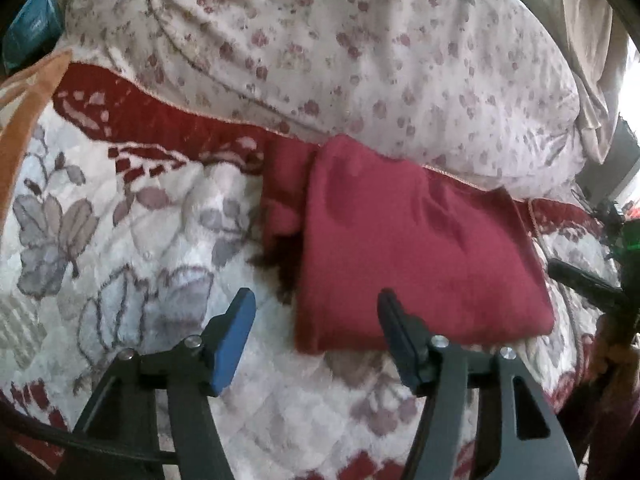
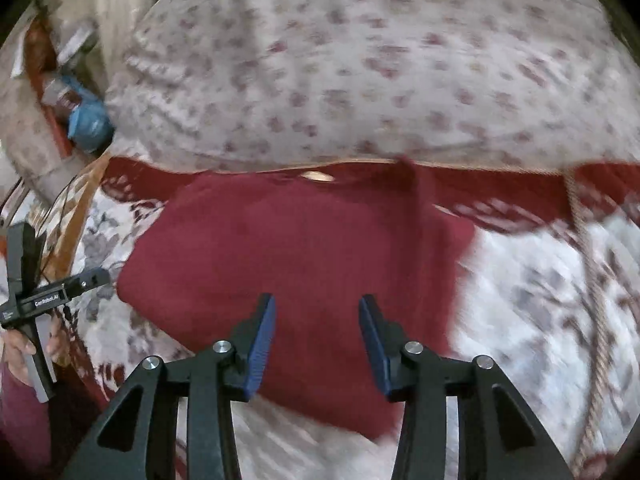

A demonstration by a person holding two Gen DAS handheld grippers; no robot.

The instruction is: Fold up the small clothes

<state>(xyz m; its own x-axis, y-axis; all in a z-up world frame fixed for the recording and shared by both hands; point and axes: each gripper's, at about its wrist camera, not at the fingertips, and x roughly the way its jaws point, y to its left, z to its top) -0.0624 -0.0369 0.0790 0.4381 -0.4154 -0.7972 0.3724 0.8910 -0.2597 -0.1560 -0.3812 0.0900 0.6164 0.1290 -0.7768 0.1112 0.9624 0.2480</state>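
A dark red knit garment [image 1: 420,240], soft and slightly fuzzy, is lying folded into a rough rectangle on the bed's quilted blanket [image 1: 132,216], which is showing grey flowers on white and a deep red border. Its far edge is sitting against a plump pillow [image 1: 340,48] in pale cotton printed with small pink flowers.

The left gripper [image 1: 316,300] is hovering at the garment's near left corner, blue-padded fingers [image 1: 236,340] spread wide, nothing between them. In the right wrist view, which is blurred, the right gripper [image 2: 316,306] is hovering over the garment's near edge, its fingers also well apart and gripping nothing.

A braided cord [image 2: 592,320] is trailing across the blanket to the right. A blue bag [image 2: 86,120] and shelf clutter are showing at far left.
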